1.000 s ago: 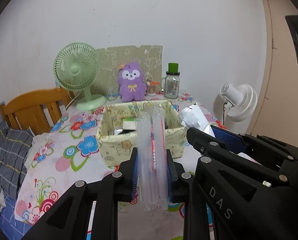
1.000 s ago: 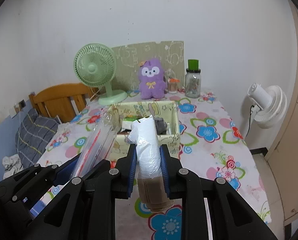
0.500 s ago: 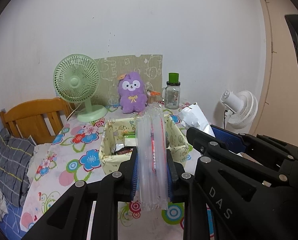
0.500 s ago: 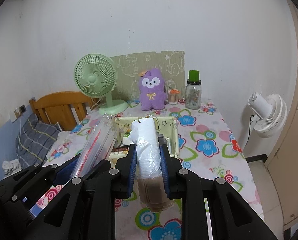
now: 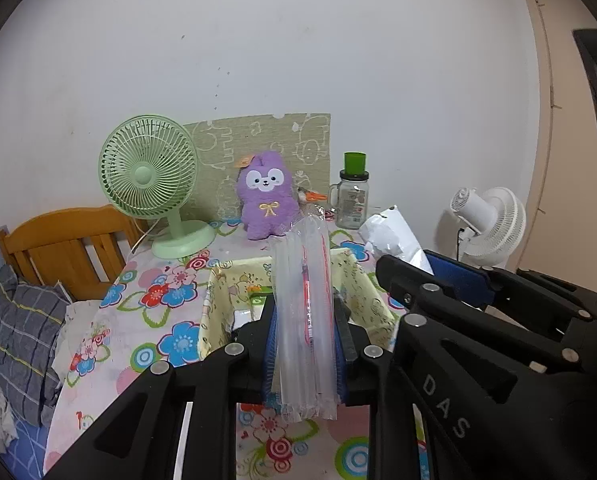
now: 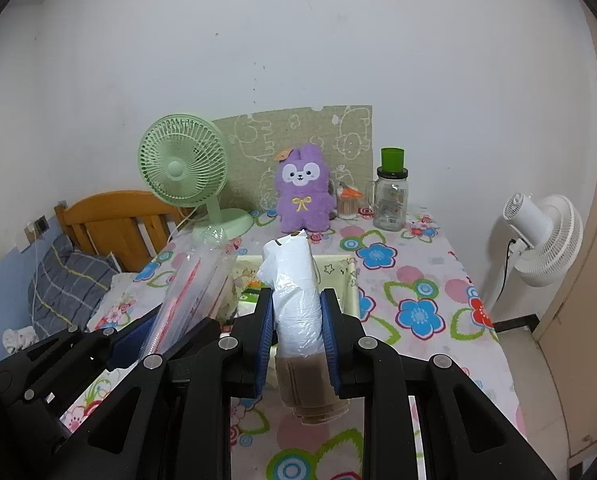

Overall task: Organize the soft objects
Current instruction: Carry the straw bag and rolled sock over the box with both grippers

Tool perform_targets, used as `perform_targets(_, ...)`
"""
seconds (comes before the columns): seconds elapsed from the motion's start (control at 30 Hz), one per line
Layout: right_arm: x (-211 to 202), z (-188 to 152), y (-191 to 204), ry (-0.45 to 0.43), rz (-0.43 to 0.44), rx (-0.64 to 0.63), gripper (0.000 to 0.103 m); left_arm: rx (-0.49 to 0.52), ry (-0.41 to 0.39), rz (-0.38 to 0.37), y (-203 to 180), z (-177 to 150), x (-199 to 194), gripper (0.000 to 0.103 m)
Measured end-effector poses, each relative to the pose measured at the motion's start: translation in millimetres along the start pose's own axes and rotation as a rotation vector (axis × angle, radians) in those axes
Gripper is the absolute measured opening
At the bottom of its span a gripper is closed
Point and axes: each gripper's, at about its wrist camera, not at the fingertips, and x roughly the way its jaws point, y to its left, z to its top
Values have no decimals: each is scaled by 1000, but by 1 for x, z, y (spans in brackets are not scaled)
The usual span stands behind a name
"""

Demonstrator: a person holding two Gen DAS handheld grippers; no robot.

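My left gripper (image 5: 304,322) is shut on a clear air-column cushion pack (image 5: 304,300) with a red stripe, held upright above the table. My right gripper (image 6: 297,316) is shut on a white plastic-wrapped roll (image 6: 294,280) with a brown cardboard end below the pads. Both hang just in front of a pale yellow fabric basket (image 5: 214,300) with cartoon prints, seen also as the basket (image 6: 348,284) in the right wrist view. Small packets lie inside it, mostly hidden. The right gripper's arm shows in the left wrist view; the cushion pack (image 6: 190,288) shows at left in the right wrist view.
A purple plush toy (image 5: 268,196), a green desk fan (image 5: 150,176) and a glass jar with a green lid (image 5: 352,194) stand at the back of the floral tablecloth (image 6: 418,280). A white floor fan (image 6: 542,236) stands right; a wooden bed frame (image 5: 62,248) and grey pillow lie left.
Both grippers, still holding their items, have risen and drawn back from the basket; the basket and the table have slid lower in both views.
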Motion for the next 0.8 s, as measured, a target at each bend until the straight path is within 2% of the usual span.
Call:
perform_targets(0.47, 40, 19, -9, 18, 4, 4, 26, -4, 24, 24, 9, 20, 46, 22)
perform_targets(0.8, 77, 24, -19, 55, 13, 13, 26, -12, 71, 26, 12, 25, 87, 23)
